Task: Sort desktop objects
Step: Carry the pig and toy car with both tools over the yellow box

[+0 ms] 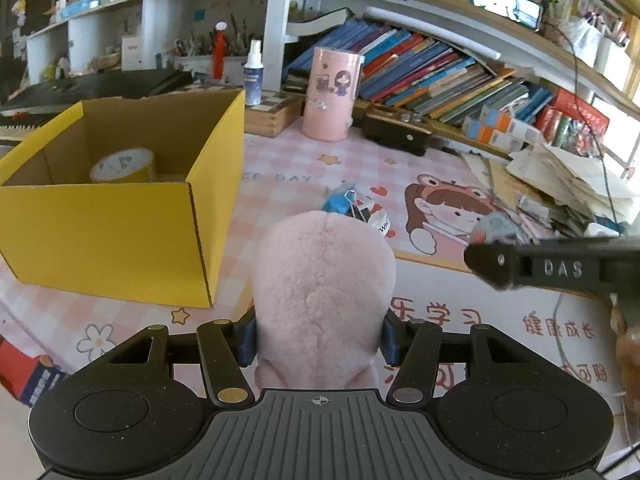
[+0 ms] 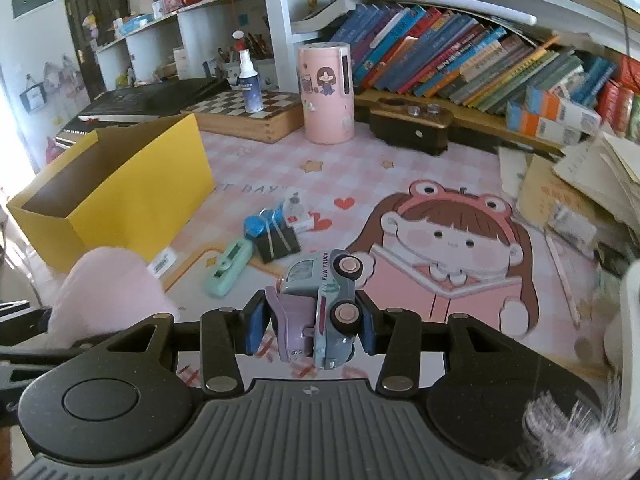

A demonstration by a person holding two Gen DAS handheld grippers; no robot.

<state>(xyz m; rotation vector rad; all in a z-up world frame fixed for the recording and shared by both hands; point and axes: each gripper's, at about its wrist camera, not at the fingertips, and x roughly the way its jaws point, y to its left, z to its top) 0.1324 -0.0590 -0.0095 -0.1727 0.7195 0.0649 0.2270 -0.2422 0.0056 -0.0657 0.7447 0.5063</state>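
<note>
My left gripper (image 1: 318, 338) is shut on a fluffy pink plush toy (image 1: 320, 300), which fills the space between its blue pads. The plush (image 2: 108, 292) also shows at the left of the right wrist view. My right gripper (image 2: 314, 322) is shut on a small grey-blue toy truck (image 2: 324, 304), tipped on its side above the mat. The open yellow box (image 1: 132, 216) stands to the left and holds a roll of tape (image 1: 122, 166). A mint correction tape (image 2: 228, 266), a blue object and black binder clips (image 2: 276, 236) lie on the mat.
A pink cylinder container (image 1: 330, 94) and a spray bottle (image 1: 253, 74) on a chessboard box (image 2: 256, 114) stand at the back. Leaning books (image 2: 460, 60) fill the shelf. Stacked papers (image 1: 572, 184) crowd the right. The right gripper's finger (image 1: 552, 268) reaches in from the right in the left wrist view.
</note>
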